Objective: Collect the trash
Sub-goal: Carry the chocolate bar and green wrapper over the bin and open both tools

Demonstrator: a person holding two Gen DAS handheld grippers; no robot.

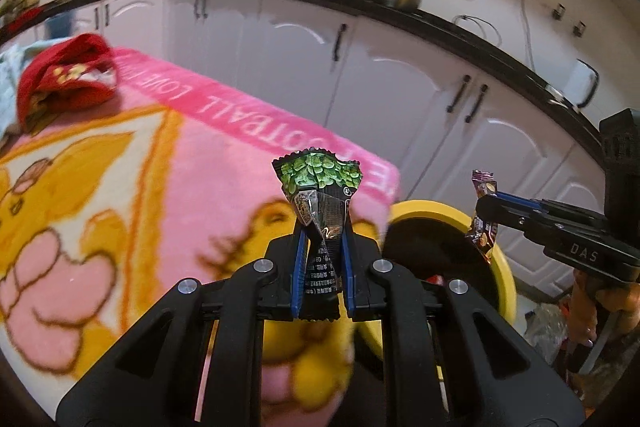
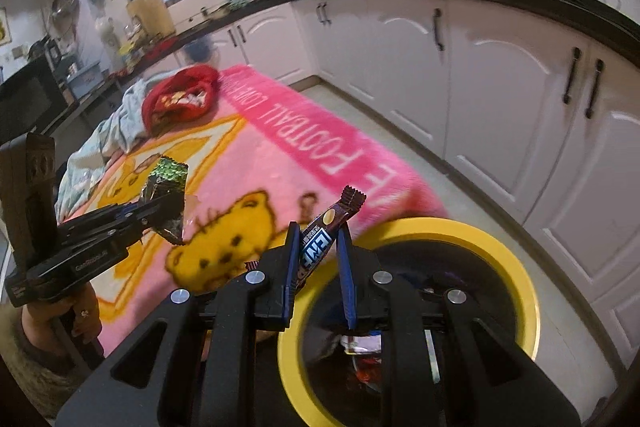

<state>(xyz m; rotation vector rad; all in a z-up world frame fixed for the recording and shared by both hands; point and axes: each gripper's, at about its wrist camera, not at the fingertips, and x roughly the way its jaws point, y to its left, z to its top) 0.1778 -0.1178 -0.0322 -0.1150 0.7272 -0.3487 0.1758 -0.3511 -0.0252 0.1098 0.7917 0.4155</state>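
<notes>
blanket [image 1: 168,163] edge sits under my left gripper [image 1: 323,227], clamped on a green-black snack wrapper [image 1: 320,187]; right gripper [image 2: 318,243] pinches a brown candy wrapper [image 2: 332,219] above the yellow-rimmed bin [image 2: 500,247].

Each of the 2 fisheye cameras sits just behind its own gripper, looking forward and down along the fingers. The left view faces the pink blanket [image 1: 168,163] with the yellow-rimmed bin [image 1: 496,267] low at right; the right view looks almost straight into that bin [image 2: 500,247]. Both share the blanket, bin and white cabinets [image 2: 500,75]; motion blur probably softens the blanket's near edges.
</notes>
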